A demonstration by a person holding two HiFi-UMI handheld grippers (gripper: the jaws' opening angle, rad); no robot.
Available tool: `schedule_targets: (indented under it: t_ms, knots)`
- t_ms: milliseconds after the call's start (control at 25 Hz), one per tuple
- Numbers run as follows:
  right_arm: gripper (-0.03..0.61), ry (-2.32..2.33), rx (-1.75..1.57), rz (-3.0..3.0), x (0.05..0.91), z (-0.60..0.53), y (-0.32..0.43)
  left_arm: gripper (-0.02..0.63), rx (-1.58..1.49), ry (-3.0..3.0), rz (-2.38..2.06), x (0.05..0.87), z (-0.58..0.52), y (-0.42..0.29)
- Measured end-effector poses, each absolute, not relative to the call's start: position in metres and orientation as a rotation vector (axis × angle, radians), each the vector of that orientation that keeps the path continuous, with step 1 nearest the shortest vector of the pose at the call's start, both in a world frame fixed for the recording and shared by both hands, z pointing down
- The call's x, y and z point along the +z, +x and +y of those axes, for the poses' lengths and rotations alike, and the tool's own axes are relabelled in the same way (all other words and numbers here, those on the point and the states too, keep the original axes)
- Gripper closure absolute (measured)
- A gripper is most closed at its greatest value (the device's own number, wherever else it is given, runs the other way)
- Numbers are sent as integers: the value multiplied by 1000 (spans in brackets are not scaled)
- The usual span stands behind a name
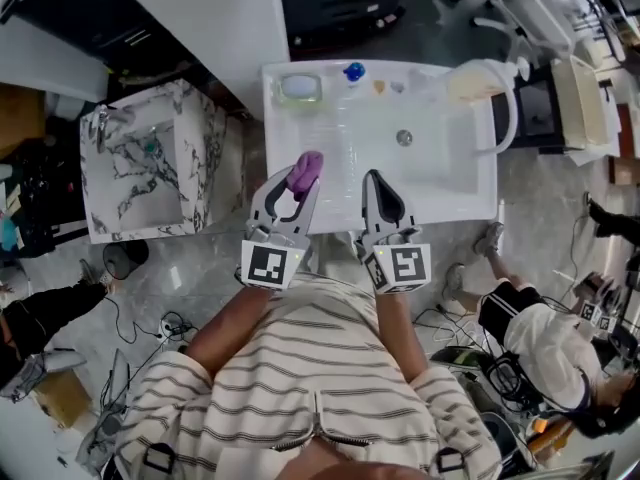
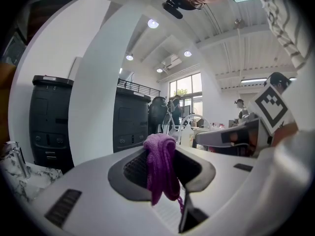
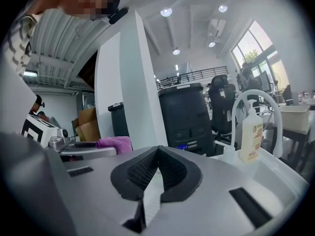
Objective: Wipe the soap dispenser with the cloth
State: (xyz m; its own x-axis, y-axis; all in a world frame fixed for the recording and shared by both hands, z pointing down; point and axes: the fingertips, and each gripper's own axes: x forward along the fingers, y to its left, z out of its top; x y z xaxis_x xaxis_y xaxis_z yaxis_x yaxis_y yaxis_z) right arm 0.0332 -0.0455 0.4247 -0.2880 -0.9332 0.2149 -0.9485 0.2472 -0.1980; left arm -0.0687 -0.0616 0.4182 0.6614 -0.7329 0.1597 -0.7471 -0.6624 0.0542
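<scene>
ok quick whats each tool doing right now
left tool: closed on the purple cloth
right tool: closed, holding nothing

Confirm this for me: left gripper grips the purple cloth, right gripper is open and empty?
Not quite. The right gripper is empty but shut, not open: the right gripper view shows its pads meeting with nothing between. The left gripper does grip the purple cloth.

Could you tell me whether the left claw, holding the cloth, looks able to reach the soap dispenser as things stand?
Probably yes: the left claw, shut on the purple cloth, faces an open basin. The soap dispenser stands far right by the faucet, past the shut right claw.
</scene>
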Motion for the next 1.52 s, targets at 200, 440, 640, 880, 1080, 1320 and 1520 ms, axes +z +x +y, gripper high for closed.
schedule_targets:
  t_ms: [200,440,640,880,1080,1320,1520]
  knots:
    - [569,1804,444,-2449,443,-84,52,491,221,2719,-1260,438,-83,-51]
    - [569,1736,461,-2486,472,-118,69,491,286,2696,-1293,464,-106,-33]
    - [569,1710,481,-2473,495,-142,83,491,302,2660,-1329,479,-128,-20]
    - [569,1688,514,-2501,517,-169,91,489,320,2631,-1348,499,-148,-8]
    - [537,1617,498,-2549,535,-194,89,489,332,2608,-1371,512,-157,-2]
    - [426,1509,491,-2648,547,-221,84,490,330,2613,-1368,516,-163,3]
    - [357,1411,460,-2676,565,-232,78,489,330,2608,-1365,524,-167,5]
